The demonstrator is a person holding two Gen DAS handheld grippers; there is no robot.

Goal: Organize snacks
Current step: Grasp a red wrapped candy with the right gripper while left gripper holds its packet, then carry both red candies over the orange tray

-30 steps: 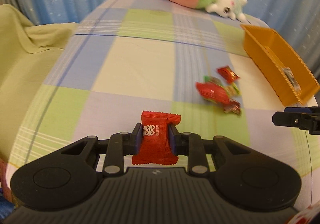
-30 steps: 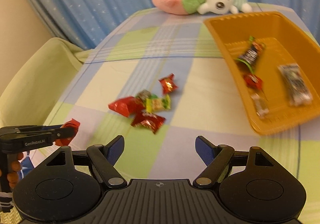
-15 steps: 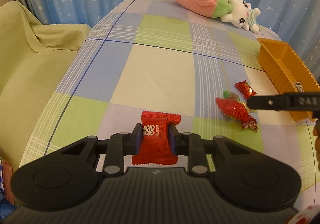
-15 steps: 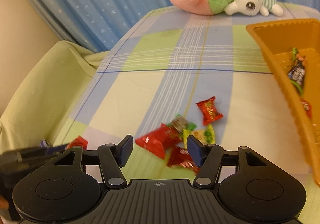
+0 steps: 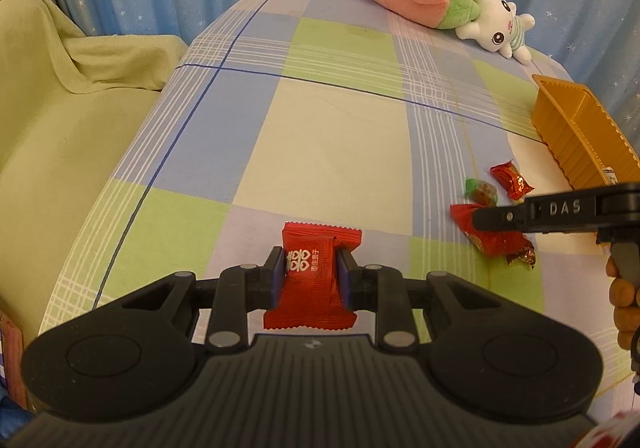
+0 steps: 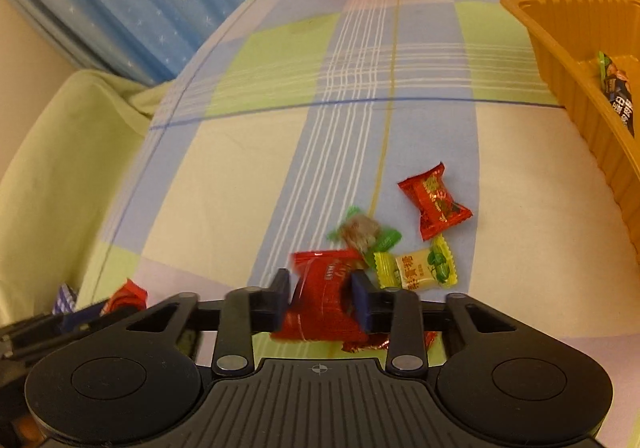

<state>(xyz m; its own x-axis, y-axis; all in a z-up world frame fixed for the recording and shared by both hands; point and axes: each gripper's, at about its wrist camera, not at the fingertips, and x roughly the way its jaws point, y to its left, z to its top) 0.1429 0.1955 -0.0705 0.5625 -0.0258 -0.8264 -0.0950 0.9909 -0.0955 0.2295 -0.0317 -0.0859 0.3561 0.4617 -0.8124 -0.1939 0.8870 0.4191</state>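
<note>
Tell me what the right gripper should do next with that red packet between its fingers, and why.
Probably finish the squeeze, then lift. The right gripper is closing with the red packet between its fingers, and that packet lies against the yellow candy in the pile. The left gripper already holds its own red snack, and the orange tray lies to the right.

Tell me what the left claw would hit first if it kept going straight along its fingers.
Probably just the checked cloth. The left claw, shut on a red square snack packet, points down at bare fabric, though depth is unclear.
</note>
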